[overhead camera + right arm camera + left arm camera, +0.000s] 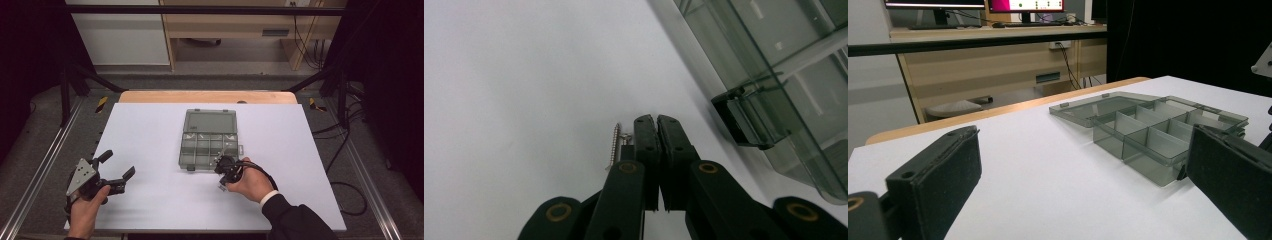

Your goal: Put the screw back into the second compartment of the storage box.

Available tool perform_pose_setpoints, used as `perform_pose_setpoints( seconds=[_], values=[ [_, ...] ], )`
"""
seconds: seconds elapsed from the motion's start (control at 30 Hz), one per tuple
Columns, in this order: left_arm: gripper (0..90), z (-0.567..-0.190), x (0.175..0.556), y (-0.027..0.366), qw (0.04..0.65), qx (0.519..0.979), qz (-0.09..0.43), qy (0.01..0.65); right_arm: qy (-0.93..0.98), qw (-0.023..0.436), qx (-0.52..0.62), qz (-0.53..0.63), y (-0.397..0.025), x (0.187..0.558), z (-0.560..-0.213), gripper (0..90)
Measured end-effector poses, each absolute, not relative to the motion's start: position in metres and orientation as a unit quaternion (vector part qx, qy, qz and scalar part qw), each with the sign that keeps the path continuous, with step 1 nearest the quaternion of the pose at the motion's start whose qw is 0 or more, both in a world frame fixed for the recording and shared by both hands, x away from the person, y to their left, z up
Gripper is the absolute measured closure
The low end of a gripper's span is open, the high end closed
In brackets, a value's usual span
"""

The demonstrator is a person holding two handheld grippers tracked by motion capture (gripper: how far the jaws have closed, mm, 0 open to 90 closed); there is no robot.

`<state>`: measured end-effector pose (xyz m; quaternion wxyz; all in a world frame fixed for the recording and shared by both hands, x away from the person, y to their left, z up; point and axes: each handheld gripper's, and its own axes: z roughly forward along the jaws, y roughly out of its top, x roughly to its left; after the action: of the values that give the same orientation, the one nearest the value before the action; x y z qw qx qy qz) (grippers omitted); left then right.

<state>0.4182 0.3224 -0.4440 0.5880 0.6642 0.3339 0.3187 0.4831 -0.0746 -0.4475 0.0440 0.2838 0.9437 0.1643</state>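
Observation:
A smoky clear compartment box lies open in the middle of the white table, its lid flat behind it. My right gripper is at the box's near right corner, jaws pressed together. In the right gripper view a small silver screw lies on the table just beside the shut gripper, outside the jaws. The box's latch is ahead to the right. My left gripper rests at the table's near left, open and empty, facing the box.
Small pale parts sit in some box compartments. A wooden desk stands beyond the table's far edge. Metal rails run along both sides, with cables on the floor at right.

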Motion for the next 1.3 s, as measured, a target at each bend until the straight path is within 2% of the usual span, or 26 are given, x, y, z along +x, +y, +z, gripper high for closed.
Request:
perform_pose_setpoints(
  seconds=[0.23,0.43,0.6,1.03,1.3],
  values=[
    [1.2,-0.444,0.418,0.323,0.588,0.664,0.319,0.335,0.941,0.044,0.283,0.178,-0.077,0.481,-0.440,87.8],
    [1.2,-0.444,0.418,0.322,0.588,0.665,0.319,0.334,0.933,0.055,0.280,0.221,-0.077,0.478,-0.414,87.8],
    [1.2,-0.444,0.418,0.322,0.587,0.665,0.320,0.333,0.924,0.086,0.268,0.258,-0.070,0.481,-0.397,87.9],
    [1.2,-0.444,0.418,0.322,0.584,0.668,0.320,0.332,0.884,0.145,0.296,0.331,-0.063,0.498,-0.390,87.8],
    [1.2,-0.444,0.419,0.321,0.581,0.671,0.322,0.330,0.870,0.165,0.306,0.351,-0.054,0.513,-0.387,87.8]
  ],
)
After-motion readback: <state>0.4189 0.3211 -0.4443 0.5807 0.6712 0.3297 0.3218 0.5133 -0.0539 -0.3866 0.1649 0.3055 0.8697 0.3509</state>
